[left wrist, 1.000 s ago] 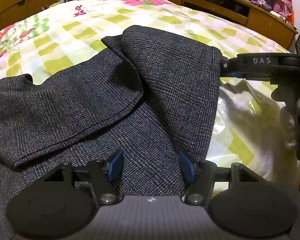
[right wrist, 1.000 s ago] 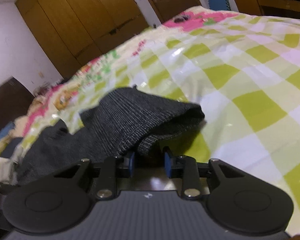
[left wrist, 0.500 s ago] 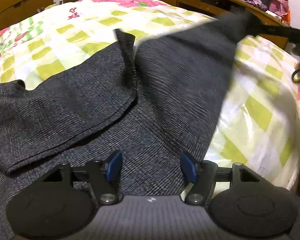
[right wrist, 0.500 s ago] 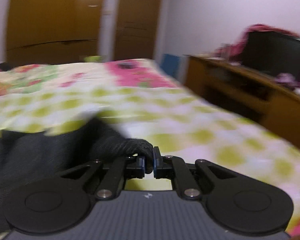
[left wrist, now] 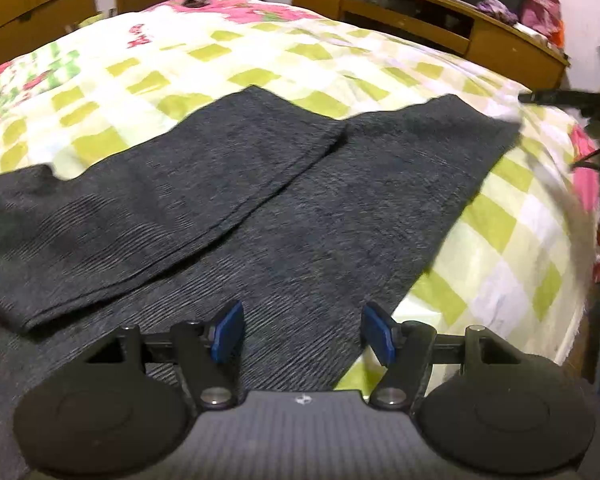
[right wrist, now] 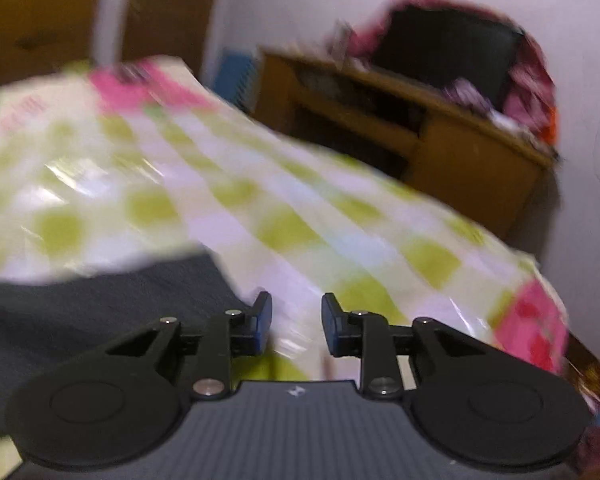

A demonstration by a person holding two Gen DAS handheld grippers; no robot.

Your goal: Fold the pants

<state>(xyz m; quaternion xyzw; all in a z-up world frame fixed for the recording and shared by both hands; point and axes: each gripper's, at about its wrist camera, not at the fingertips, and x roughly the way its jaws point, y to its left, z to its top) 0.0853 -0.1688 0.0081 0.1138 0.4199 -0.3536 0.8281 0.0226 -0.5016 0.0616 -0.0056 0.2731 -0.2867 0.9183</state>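
Dark grey pants [left wrist: 260,208] lie spread flat on the bed, one leg overlapping the other, hems pointing away. My left gripper [left wrist: 302,334] is open and empty, low over the near part of the pants. My right gripper [right wrist: 296,322] is open and empty, just off the right edge of the pants [right wrist: 100,312], over the bedspread. It also shows blurred at the far right of the left wrist view [left wrist: 560,98], beside the far hem corner.
The bed has a green-and-white checked cover [left wrist: 260,52] with pink flowers. A wooden TV cabinet [left wrist: 440,24] stands beyond the bed's right side, wooden wardrobes [left wrist: 32,12] at the back left. The bed edge [left wrist: 572,288] drops off at the right.
The right gripper carried the folded-over pant leg out to the right, laid it flat and opened, letting it go. The left gripper stayed open in place.
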